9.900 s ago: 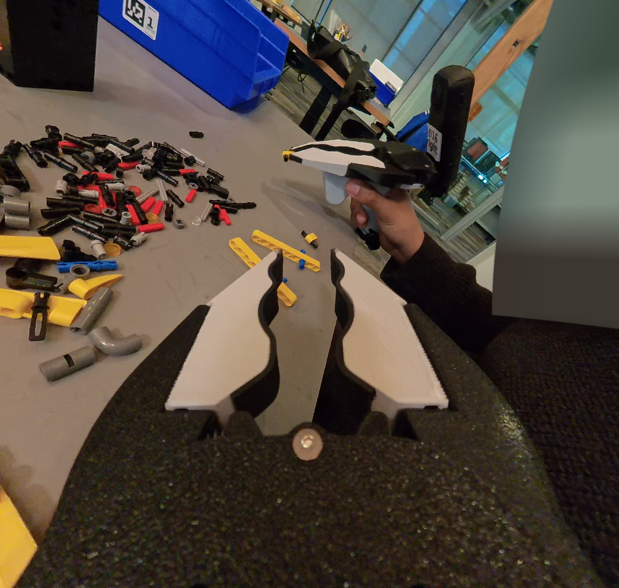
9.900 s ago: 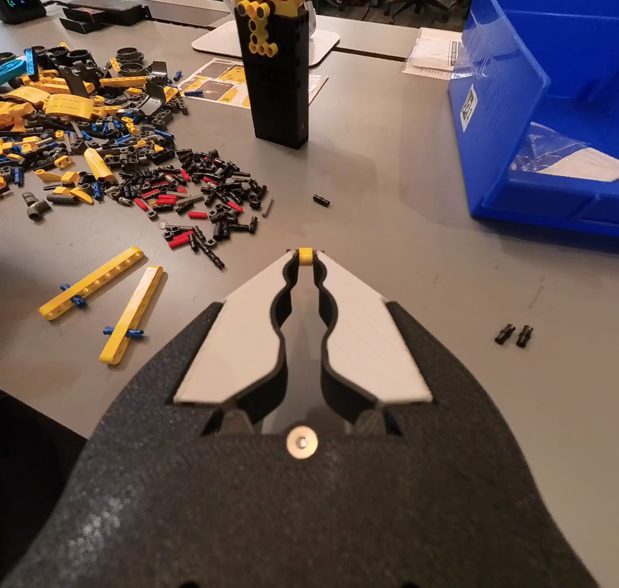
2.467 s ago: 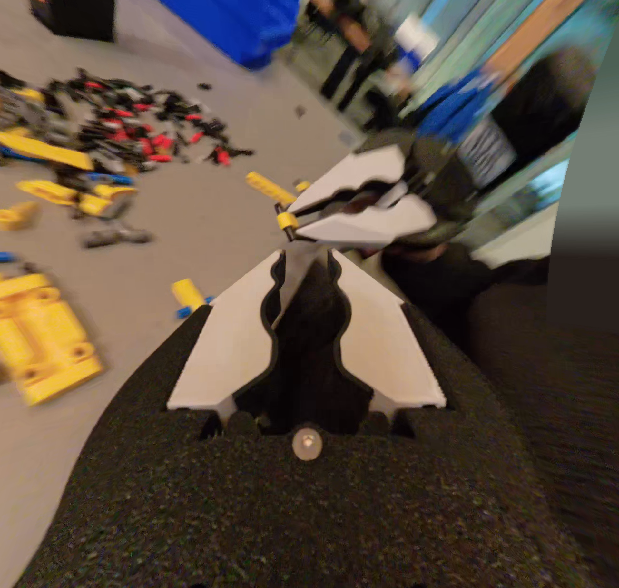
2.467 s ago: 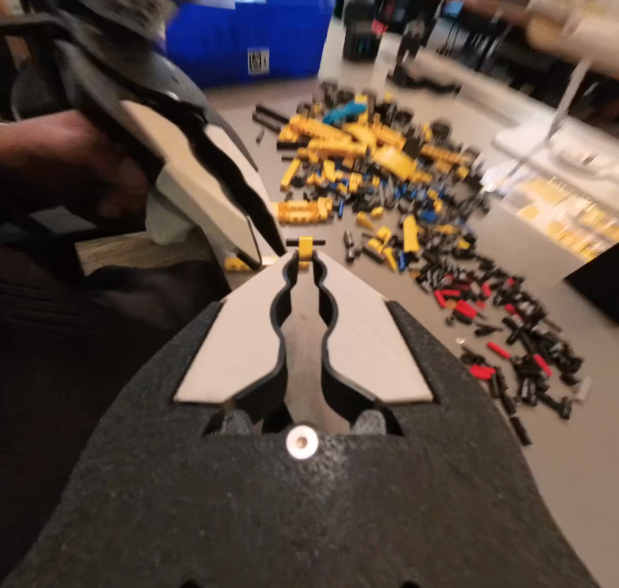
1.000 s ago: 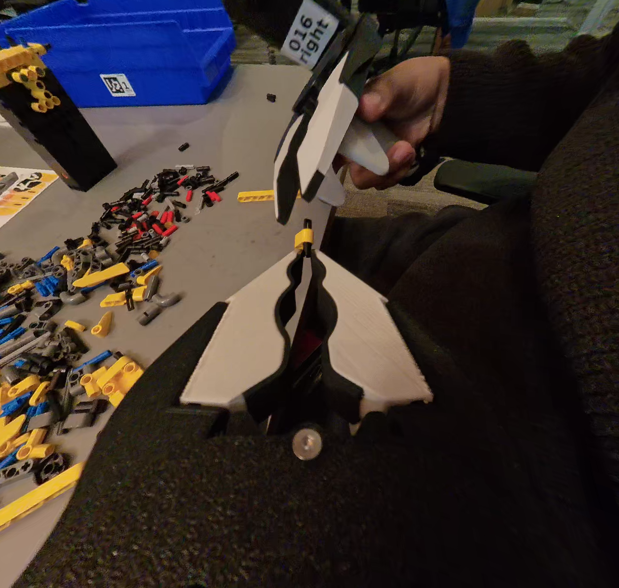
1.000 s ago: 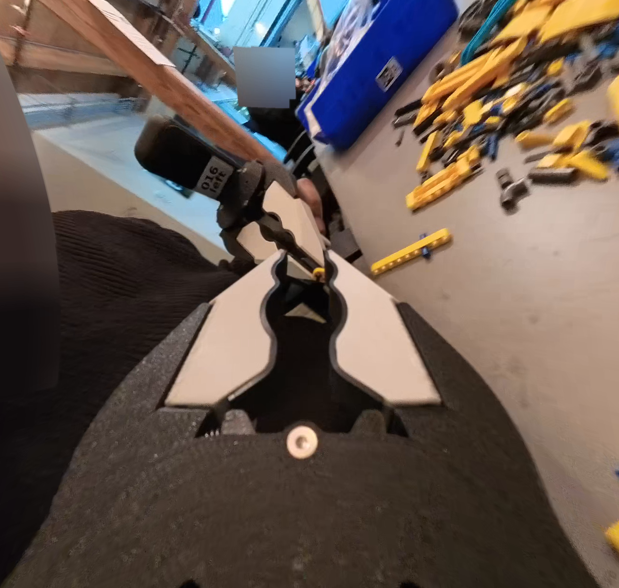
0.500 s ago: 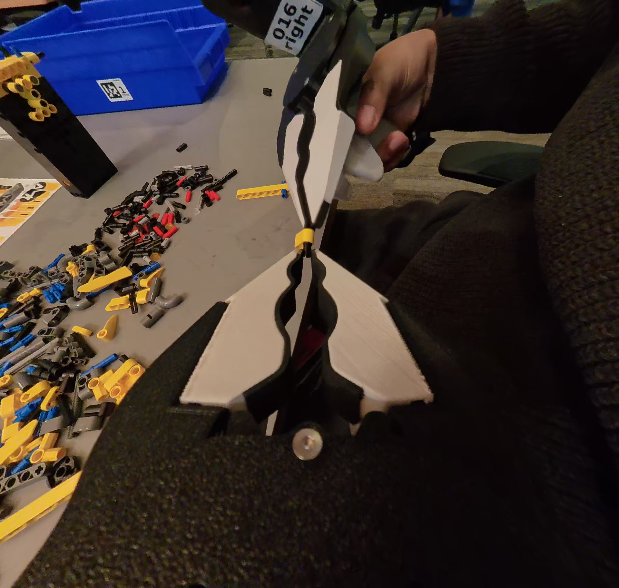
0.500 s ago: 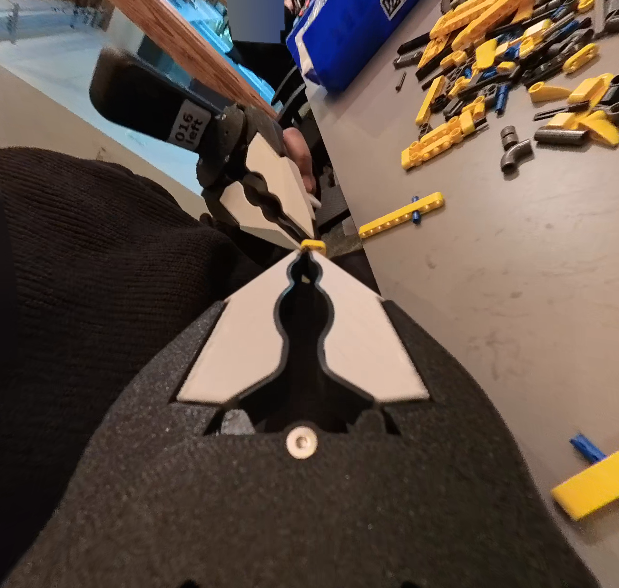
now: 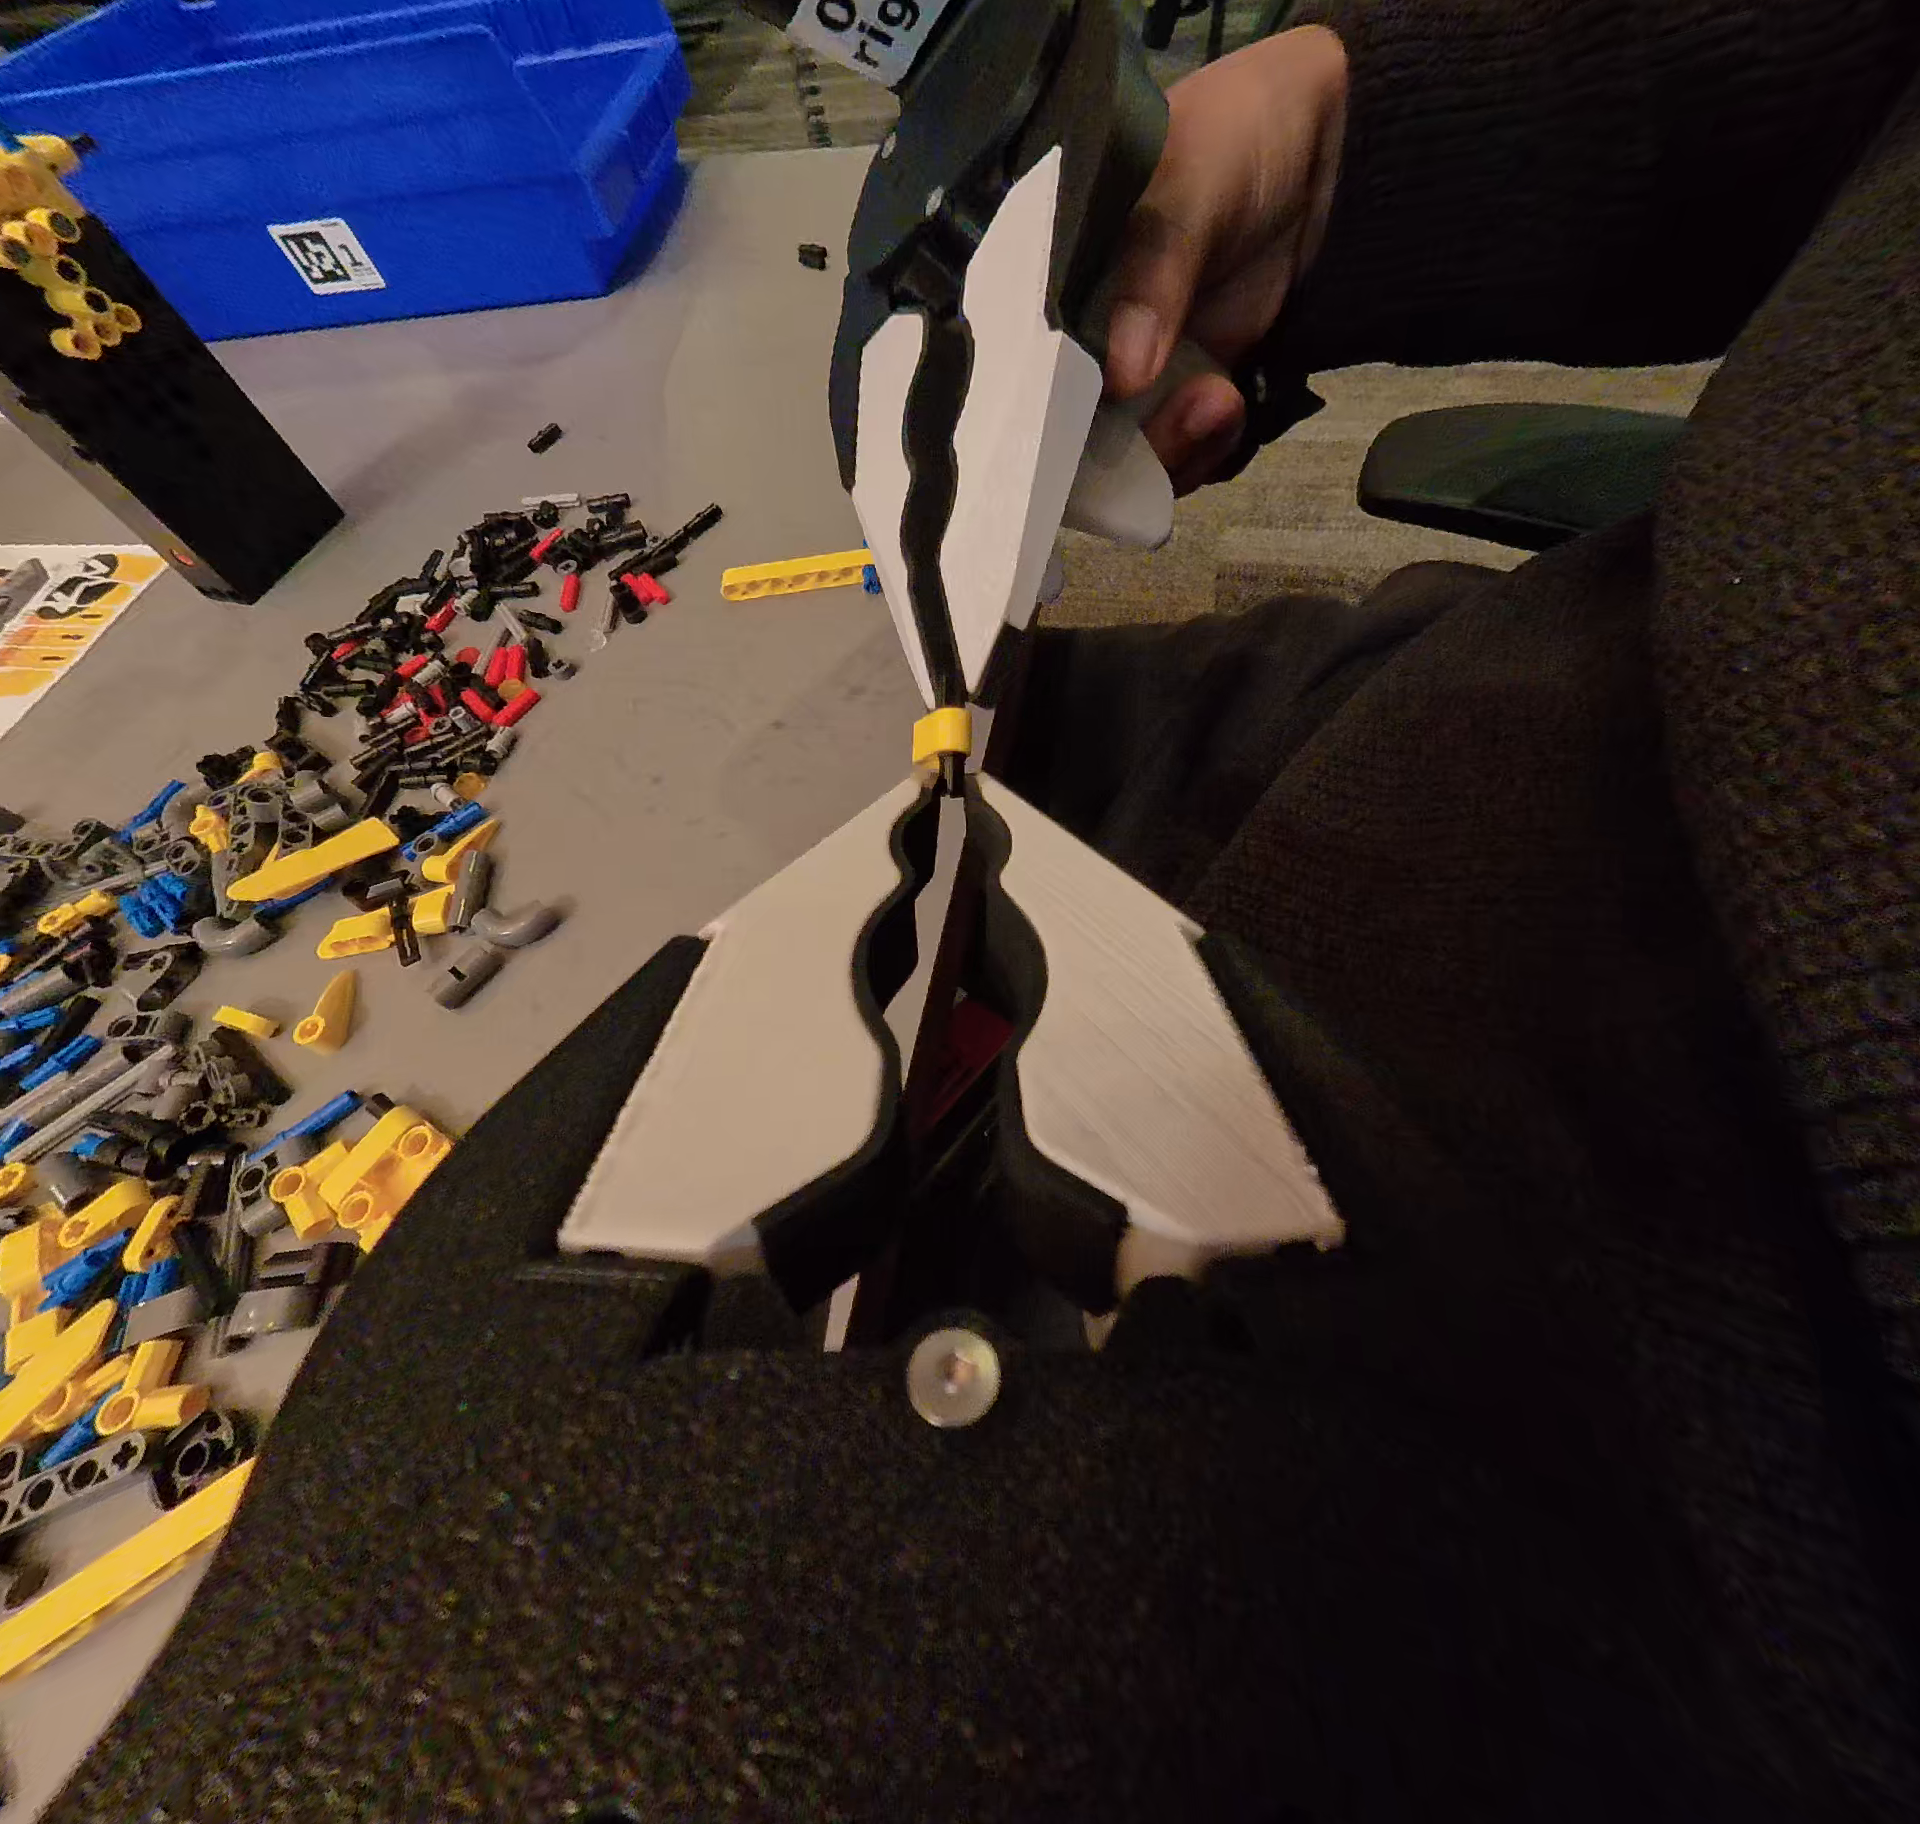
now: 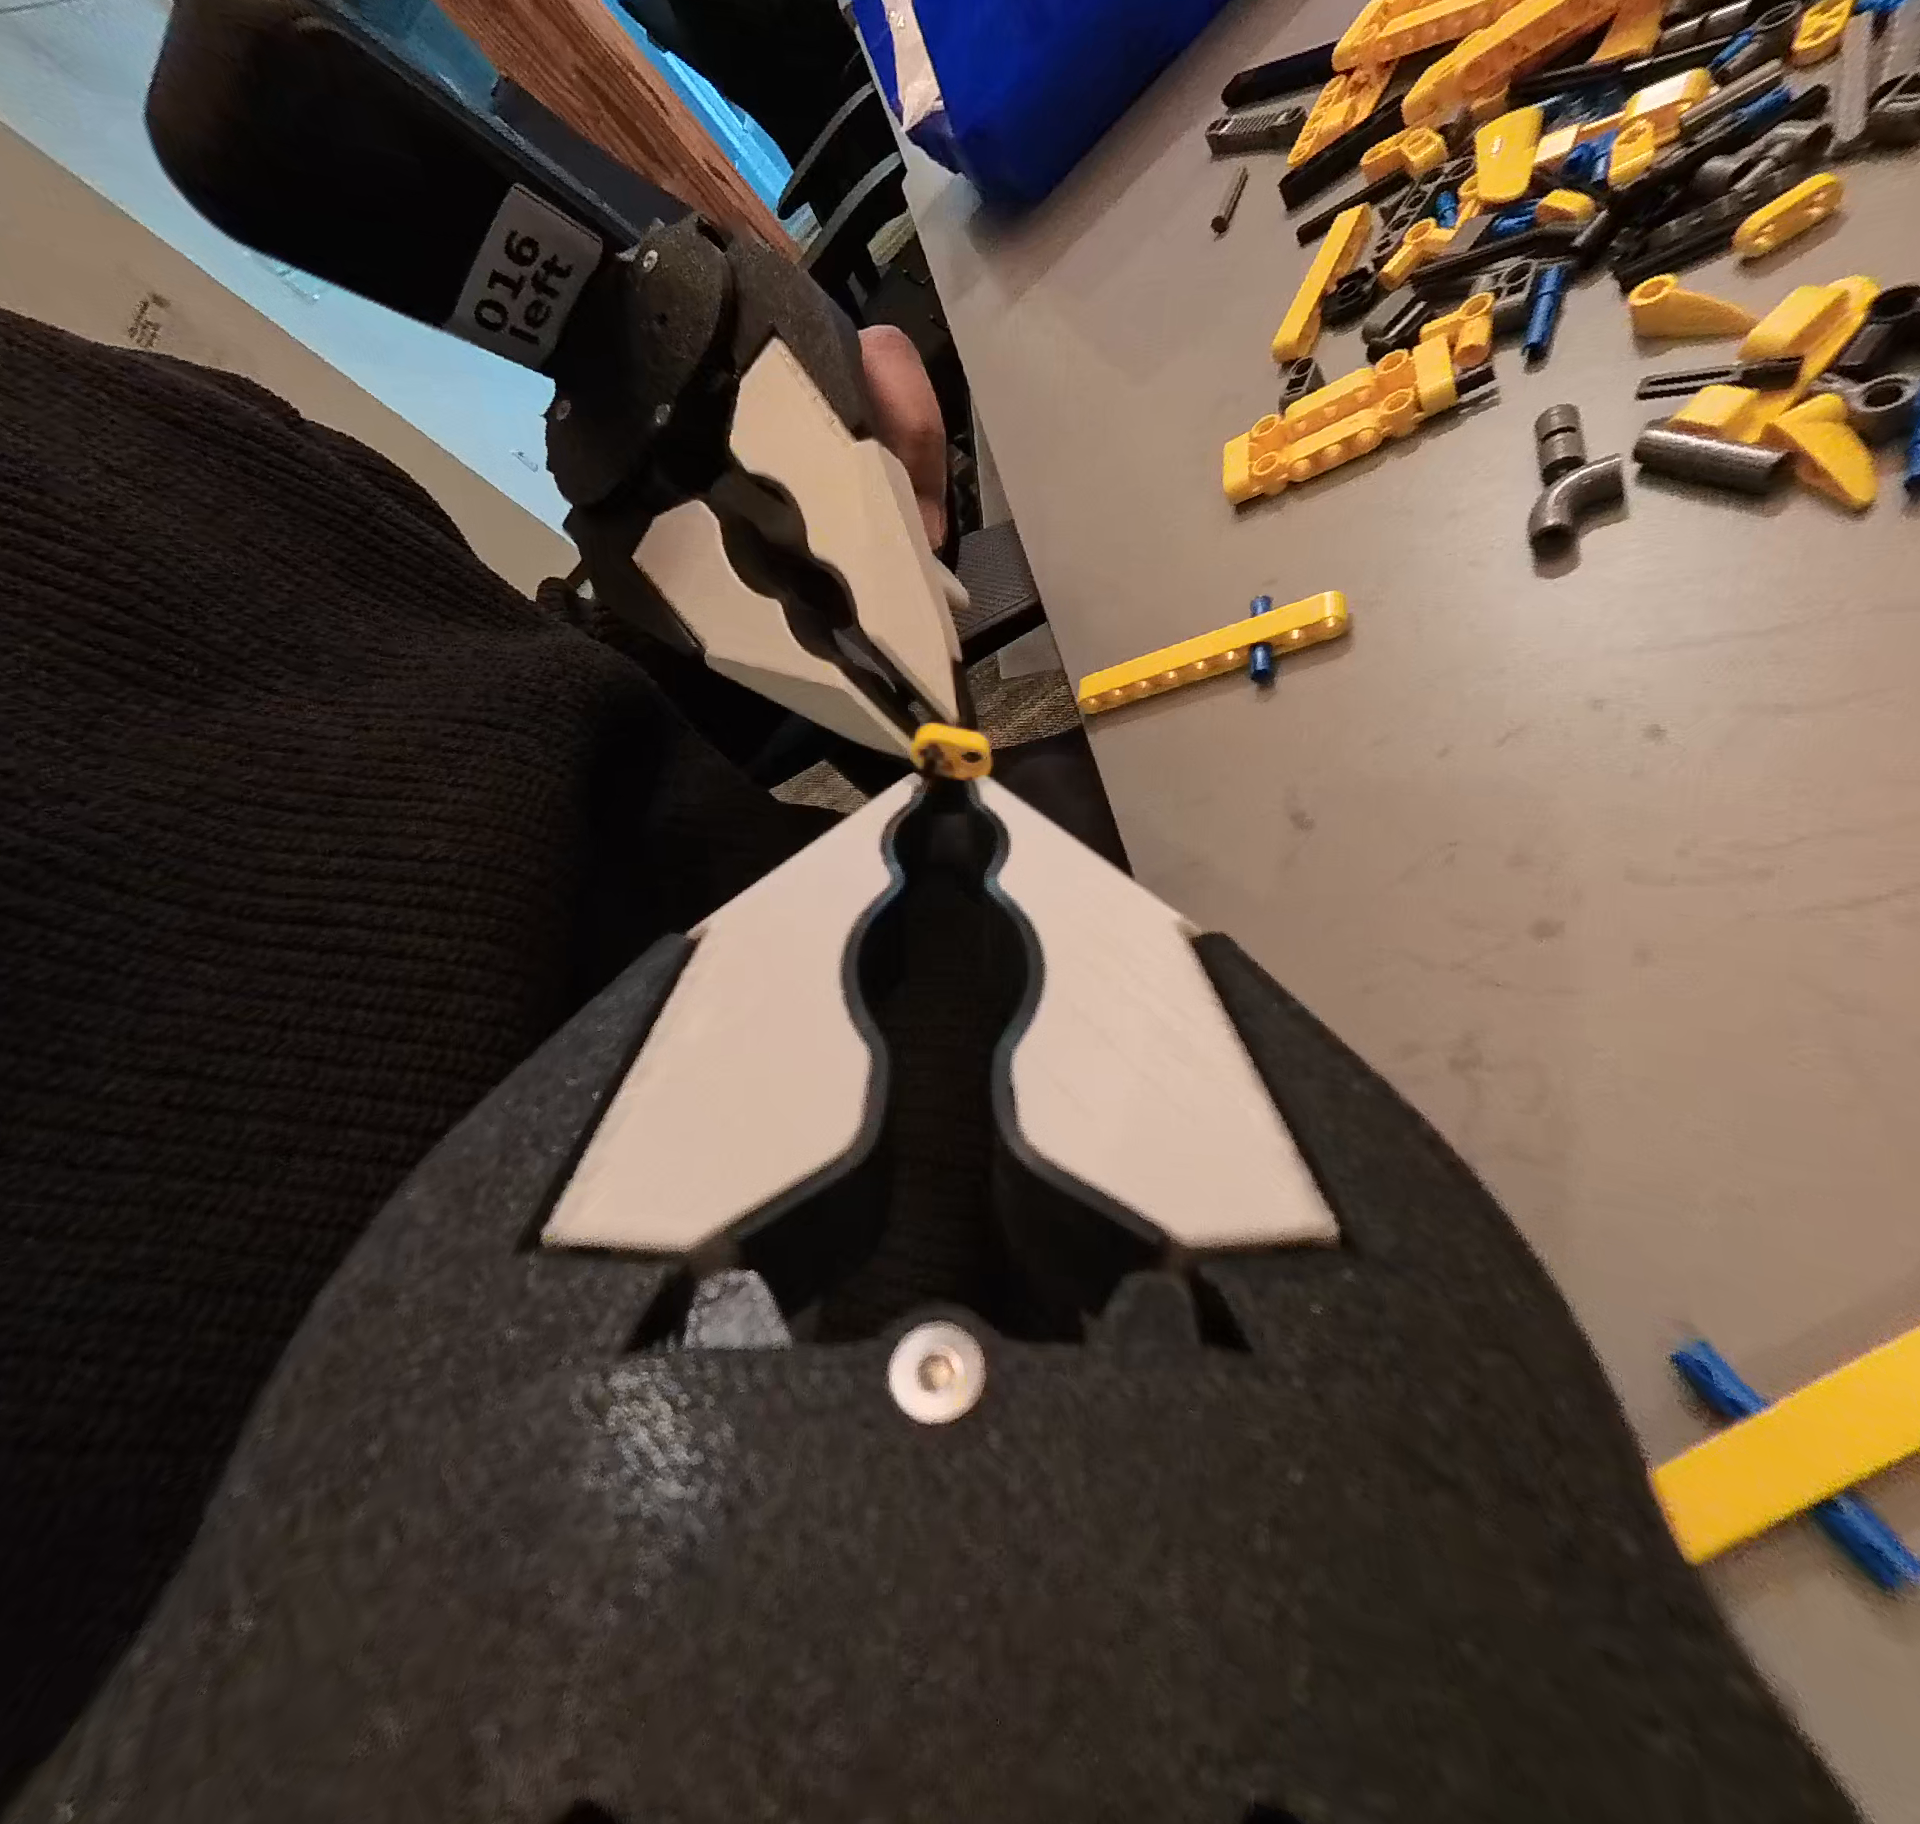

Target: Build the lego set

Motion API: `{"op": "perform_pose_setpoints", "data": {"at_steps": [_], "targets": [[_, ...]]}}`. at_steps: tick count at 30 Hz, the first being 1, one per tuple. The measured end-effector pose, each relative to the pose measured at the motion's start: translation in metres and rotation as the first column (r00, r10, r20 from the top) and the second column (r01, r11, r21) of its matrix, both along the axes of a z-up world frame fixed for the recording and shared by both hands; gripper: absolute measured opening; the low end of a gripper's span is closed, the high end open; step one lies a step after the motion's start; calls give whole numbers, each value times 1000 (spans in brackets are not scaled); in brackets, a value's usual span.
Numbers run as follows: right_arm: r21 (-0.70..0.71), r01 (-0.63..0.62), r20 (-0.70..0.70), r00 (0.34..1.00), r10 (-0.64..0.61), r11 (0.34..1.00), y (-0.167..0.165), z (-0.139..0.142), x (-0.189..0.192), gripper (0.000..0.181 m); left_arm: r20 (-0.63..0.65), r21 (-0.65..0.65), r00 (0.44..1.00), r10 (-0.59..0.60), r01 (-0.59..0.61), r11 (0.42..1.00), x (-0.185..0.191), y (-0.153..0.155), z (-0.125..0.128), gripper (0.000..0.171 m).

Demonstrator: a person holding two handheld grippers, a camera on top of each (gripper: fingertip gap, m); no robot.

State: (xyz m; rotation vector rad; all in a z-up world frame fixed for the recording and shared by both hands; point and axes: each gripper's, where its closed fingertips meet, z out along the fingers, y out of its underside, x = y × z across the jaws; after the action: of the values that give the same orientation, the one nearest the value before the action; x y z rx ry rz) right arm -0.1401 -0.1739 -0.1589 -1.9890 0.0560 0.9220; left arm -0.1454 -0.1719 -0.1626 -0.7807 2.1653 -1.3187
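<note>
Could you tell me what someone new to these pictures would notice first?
Two grippers meet tip to tip off the table's near edge: the left gripper and the right gripper both pinch a small yellow connector on a thin black axle. Beside them, a spread of yellow, black, red and blue building pieces covers the grey table, with a blue bin at the back.
</note>
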Motion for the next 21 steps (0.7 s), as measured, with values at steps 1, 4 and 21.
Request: {"op": "perform_pose_setpoints", "data": {"at_steps": [1,4,21], "targets": [[-2,0,0,1000,0,1000,0,-1,0,6,1,5,1000,0,0,1000,0,0,-1,4],[-1,-8,-9,1000,8,1000,-2,0,-1,7,-3,2,1000,-9,9,1000,-1,-2,-1,4],[-11,-42,6,999,42,999,1,-3,-1,2,2,22,1000,22,-22,1000,2,3,-5,5]]}}
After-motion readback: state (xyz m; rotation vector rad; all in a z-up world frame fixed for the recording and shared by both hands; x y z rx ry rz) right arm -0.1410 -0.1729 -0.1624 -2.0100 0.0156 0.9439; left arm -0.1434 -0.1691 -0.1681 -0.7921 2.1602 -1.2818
